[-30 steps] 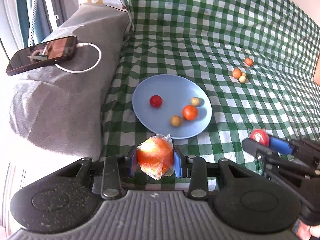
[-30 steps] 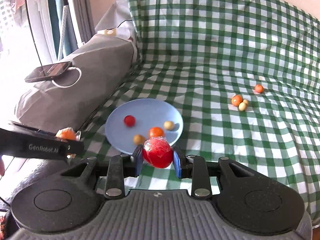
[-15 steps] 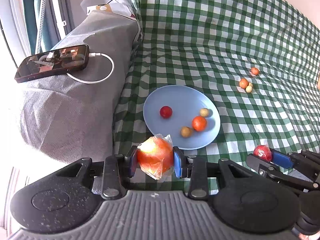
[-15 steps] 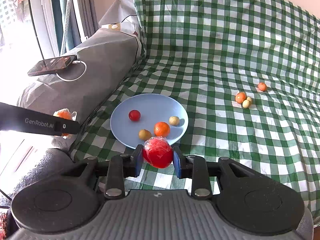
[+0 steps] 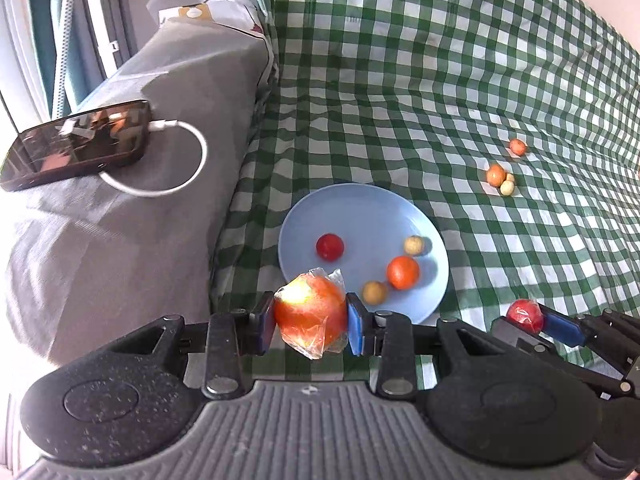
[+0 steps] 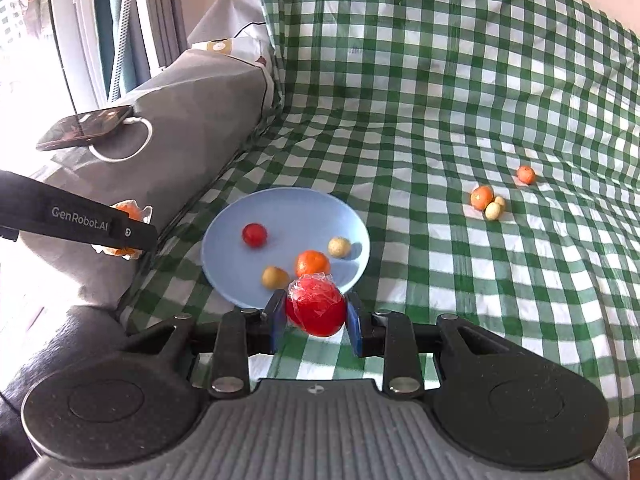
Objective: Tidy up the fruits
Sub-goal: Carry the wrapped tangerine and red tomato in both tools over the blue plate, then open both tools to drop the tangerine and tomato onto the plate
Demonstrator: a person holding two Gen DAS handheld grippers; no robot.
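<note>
Left gripper (image 5: pixel 310 322) is clamped on a plastic-wrapped orange fruit (image 5: pixel 310 312) at the near rim of the blue plate (image 5: pixel 340 208), and the right gripper (image 6: pixel 316 316) pinches a wrapped red fruit (image 6: pixel 316 308) at its near edge, both carried, I judge, for dropping in together. Already on the plate lie a red fruit (image 5: pixel 330 246), an orange (image 5: pixel 403 272) and two pale ones, so it serves as the collecting spot, while three small fruits (image 5: pixel 500 178) wait well apart on the checked cloth (image 5: pixel 400 100)

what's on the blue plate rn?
Four loose fruits on the plate: red, orange, two tan. Near rim hidden behind the held red fruit.
</note>
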